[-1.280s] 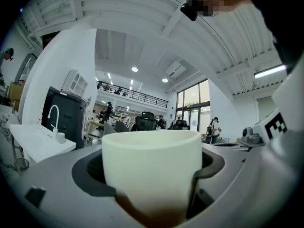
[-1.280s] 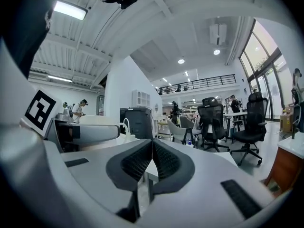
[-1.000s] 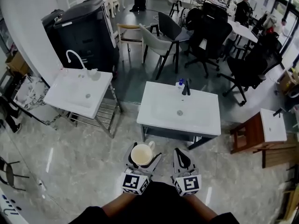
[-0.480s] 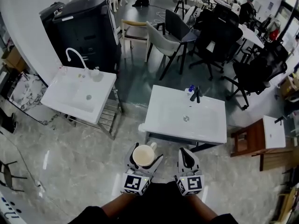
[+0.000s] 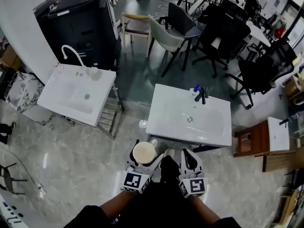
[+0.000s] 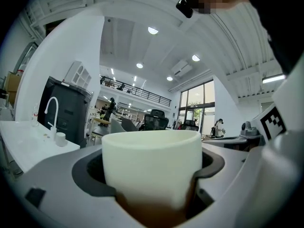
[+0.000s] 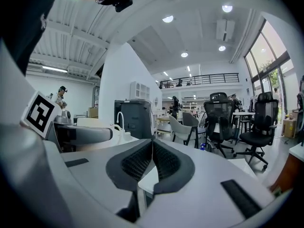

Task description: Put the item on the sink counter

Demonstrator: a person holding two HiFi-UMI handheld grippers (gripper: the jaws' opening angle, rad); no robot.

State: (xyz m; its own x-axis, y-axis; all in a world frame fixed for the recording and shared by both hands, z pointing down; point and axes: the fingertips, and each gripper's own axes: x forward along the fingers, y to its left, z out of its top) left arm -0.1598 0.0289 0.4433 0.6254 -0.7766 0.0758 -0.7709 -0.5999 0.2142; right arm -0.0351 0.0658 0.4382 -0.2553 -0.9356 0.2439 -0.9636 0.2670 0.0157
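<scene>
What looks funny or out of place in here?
Two sinks stand on the open floor, the middle sink and the left sink, among office chairs, not in a bathroom. The cup sits upright in the left gripper; nothing looks spilled.

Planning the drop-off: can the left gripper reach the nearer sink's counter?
Likely yes, after a step: the left gripper holds the cup, and only floor separates it from the counter.

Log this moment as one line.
left gripper: shut on cream mug | right gripper: shut, empty | sink counter: ahead, mug not yet placed
</scene>
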